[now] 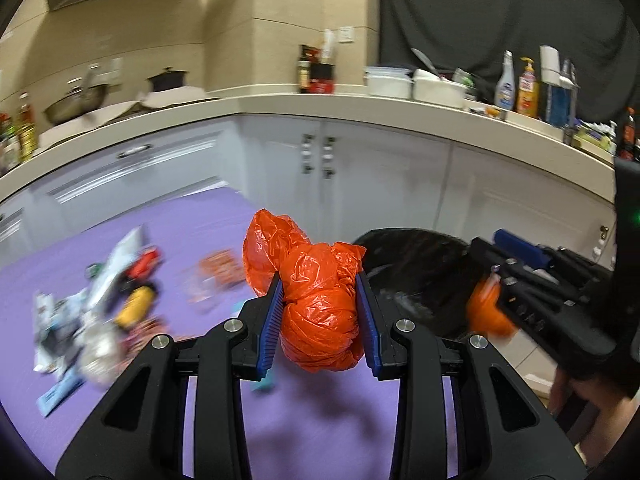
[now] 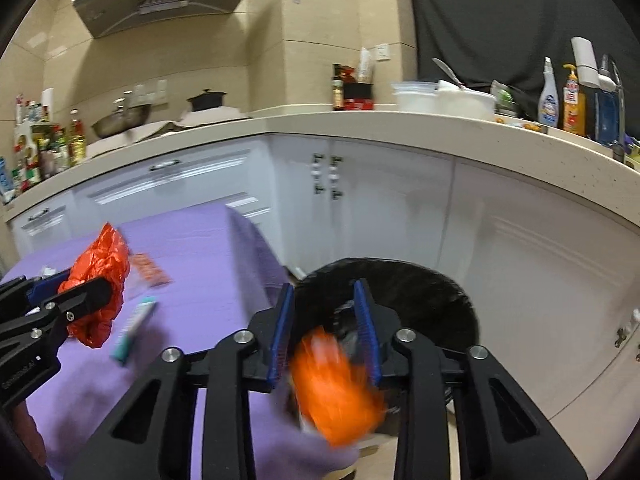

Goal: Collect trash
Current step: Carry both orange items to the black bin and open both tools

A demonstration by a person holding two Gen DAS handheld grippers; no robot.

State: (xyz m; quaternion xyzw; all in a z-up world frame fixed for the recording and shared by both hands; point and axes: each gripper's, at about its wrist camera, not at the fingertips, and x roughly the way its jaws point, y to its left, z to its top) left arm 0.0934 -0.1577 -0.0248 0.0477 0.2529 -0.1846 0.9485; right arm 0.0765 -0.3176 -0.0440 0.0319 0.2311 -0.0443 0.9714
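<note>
My left gripper (image 1: 320, 312) is shut on a crumpled orange-red plastic bag (image 1: 316, 300), held above the purple table (image 1: 200, 232); it also shows in the right wrist view (image 2: 96, 292). My right gripper (image 2: 326, 328) is open over a black-lined trash bin (image 2: 420, 292). A blurred orange packet (image 2: 336, 392) is below its fingers, loose and apart from the pads. The bin (image 1: 416, 264) and the packet (image 1: 486, 312) also show in the left wrist view, with the right gripper (image 1: 516, 268) above them.
A pile of wrappers (image 1: 100, 312) lies on the table's left. A teal tube (image 2: 134, 332) and an orange wrapper (image 2: 150, 270) lie on the cloth. White cabinets (image 2: 360, 208) and a cluttered counter (image 1: 360, 104) stand behind.
</note>
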